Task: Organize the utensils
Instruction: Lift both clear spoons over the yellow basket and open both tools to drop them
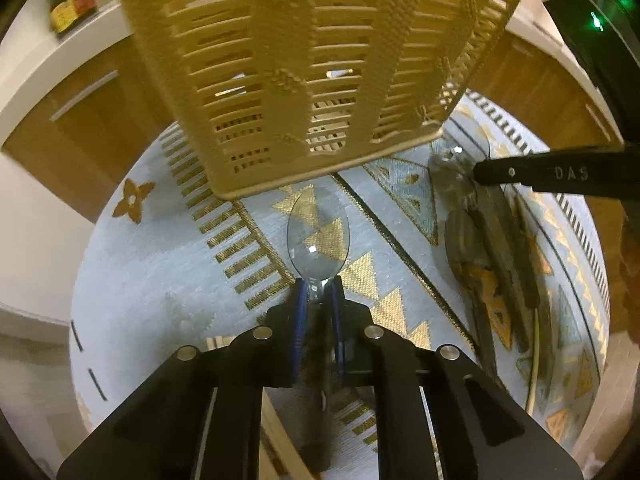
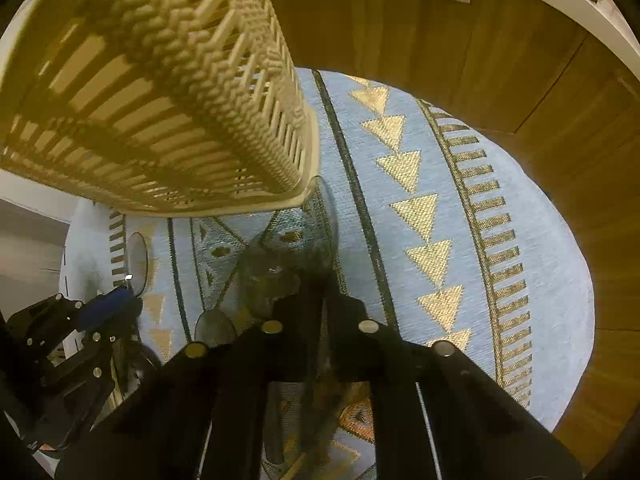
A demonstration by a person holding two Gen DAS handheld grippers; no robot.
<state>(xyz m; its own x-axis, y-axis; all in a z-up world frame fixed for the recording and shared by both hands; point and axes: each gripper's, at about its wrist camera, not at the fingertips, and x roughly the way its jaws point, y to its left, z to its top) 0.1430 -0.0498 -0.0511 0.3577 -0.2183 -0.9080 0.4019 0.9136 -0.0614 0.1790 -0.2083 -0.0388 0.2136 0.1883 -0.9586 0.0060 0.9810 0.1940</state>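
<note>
A cream slatted plastic utensil basket (image 1: 304,64) stands upright at the far side of a round table; it also fills the upper left of the right wrist view (image 2: 160,92). My left gripper (image 1: 320,286) is shut on a clear plastic spoon (image 1: 319,240), bowl forward, just short of the basket's base. My right gripper (image 2: 316,292) is shut on another clear plastic spoon (image 2: 320,232) beside the basket's corner. In the left wrist view the right gripper (image 1: 476,174) reaches in over a pile of clear utensils (image 1: 480,248).
A light blue tablecloth with gold triangles and bars (image 1: 160,248) covers the round table (image 2: 540,280). Wooden cabinet fronts (image 2: 480,60) stand behind it. A dark bottle (image 1: 72,0) sits on a white counter at the far left. A thin wooden stick (image 1: 534,360) lies near the pile.
</note>
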